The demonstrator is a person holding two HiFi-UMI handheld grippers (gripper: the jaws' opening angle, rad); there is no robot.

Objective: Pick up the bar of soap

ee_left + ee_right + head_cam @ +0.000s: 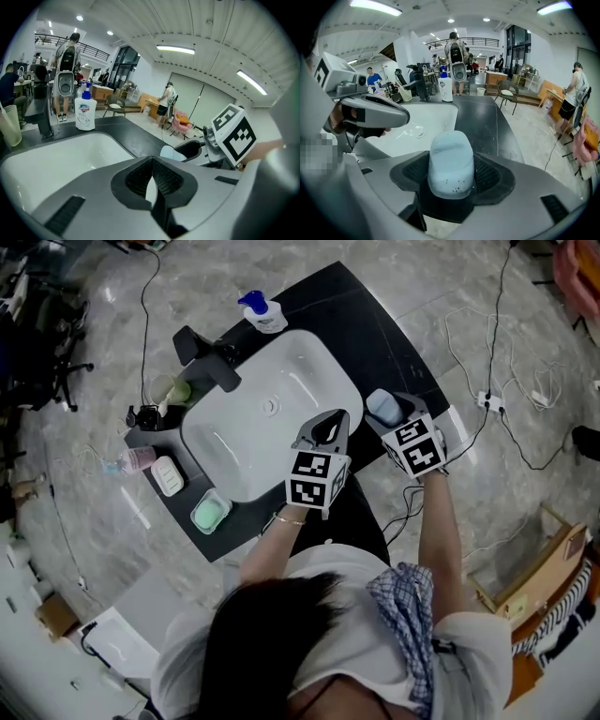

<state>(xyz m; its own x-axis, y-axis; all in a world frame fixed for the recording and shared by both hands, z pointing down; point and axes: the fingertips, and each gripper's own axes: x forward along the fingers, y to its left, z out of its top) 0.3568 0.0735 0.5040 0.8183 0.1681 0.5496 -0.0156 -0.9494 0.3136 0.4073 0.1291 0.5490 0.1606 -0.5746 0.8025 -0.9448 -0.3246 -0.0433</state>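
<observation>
A pale blue bar of soap [451, 164] with dark specks is clamped between the pads of my right gripper [451, 174]. The head view has this soap [382, 406] above the black counter [375, 329], just right of the white sink [239, 432], with my right gripper [386, 411] shut on it. My left gripper [330, 425] hovers over the sink's right rim, close beside the right one. Its pads [161, 178] meet and hold nothing. In the left gripper view the soap [169, 152] shows to the right.
A blue-capped pump bottle [263, 312] stands behind the sink, by the black faucet [208, 351]. Left of the sink are a cup [175, 390], a pink bottle [136, 458], a white soap in a dish [168, 474] and a green soap in a dish [210, 513]. Cables [497, 399] cross the floor.
</observation>
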